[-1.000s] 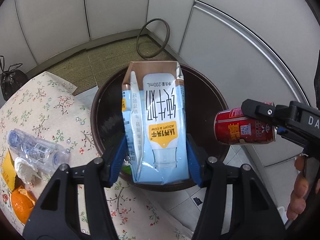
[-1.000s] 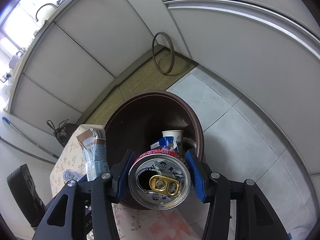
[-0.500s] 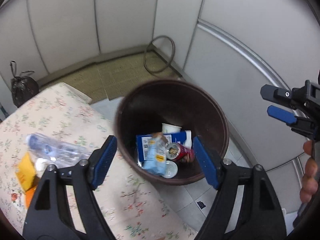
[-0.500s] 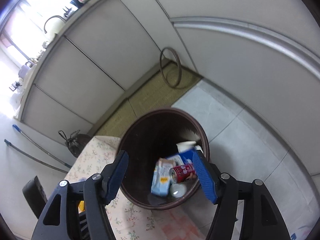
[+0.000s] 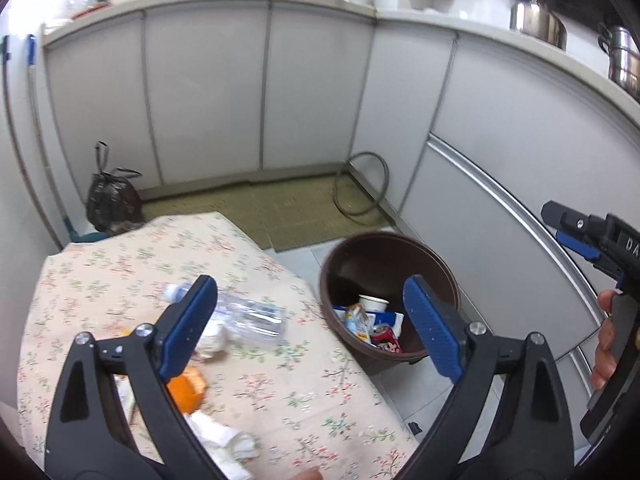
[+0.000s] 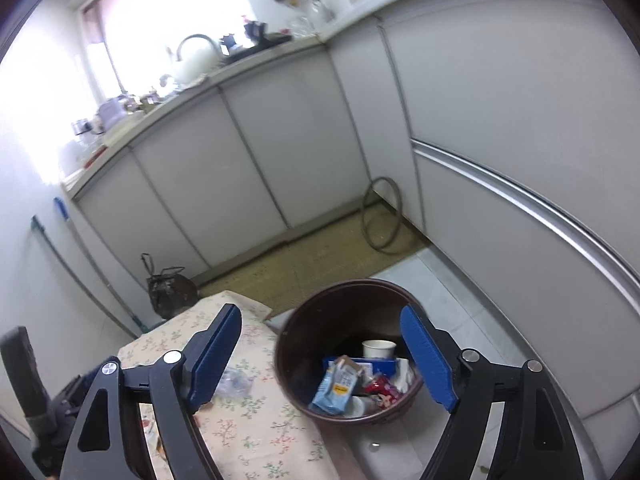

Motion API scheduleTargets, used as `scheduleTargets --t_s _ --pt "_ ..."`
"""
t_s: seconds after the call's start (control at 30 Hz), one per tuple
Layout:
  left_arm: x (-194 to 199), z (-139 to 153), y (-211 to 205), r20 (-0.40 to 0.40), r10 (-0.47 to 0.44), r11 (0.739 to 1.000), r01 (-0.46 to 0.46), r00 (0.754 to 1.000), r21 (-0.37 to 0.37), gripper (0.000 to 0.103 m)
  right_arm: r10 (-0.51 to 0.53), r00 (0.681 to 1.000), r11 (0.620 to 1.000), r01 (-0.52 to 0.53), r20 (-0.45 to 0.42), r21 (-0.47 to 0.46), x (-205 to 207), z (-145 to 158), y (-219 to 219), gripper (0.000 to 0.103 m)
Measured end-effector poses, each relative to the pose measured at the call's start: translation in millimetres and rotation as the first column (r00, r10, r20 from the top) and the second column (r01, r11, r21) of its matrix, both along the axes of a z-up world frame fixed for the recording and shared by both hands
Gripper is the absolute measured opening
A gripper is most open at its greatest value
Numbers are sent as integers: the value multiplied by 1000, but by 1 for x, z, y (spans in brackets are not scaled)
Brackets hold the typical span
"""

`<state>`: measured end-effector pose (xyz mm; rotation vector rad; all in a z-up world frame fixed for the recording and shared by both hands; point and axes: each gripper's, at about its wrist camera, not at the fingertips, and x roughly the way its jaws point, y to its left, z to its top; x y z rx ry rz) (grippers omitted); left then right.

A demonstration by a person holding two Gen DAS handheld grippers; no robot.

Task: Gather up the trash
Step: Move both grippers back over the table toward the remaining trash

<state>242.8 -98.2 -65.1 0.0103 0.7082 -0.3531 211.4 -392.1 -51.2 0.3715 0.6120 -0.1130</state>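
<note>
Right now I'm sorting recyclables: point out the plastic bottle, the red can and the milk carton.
plastic bottle (image 5: 248, 318), left wrist view, clear body.
red can (image 5: 386, 340), left wrist view, side wall.
milk carton (image 6: 334, 388), right wrist view, blue front face.

A dark brown bin (image 6: 288, 344) holds a light blue carton (image 6: 335, 388), a red can (image 6: 380, 390), a white cup (image 6: 378, 348) and a dark blue box (image 6: 380, 366). The tablecloth (image 5: 120, 264) is cream with small pink and green flowers, and on it lie a clear bottle (image 5: 248, 318), orange peel (image 5: 186, 390) and white tissue (image 5: 224, 438). The cabinets (image 5: 208, 92) are pale grey, the floor mat (image 5: 280, 212) olive green, the bag (image 5: 112, 200) black.

Bin (image 5: 390, 248) mouth open above; table (image 5: 256, 384) edge beside it.
</note>
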Motion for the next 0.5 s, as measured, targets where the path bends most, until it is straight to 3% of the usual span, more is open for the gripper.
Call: scheduleTargets --t_s 0.2,0.5 --pt "-15 18 41 46 53 999 -52 998 -15 99 48 998 999 -47 32 -25 -1 12 42 85" --pt "-19 14 107 40 162 986 -161 986 -29 99 104 993 993 -101 55 -65 9 13 106 89"
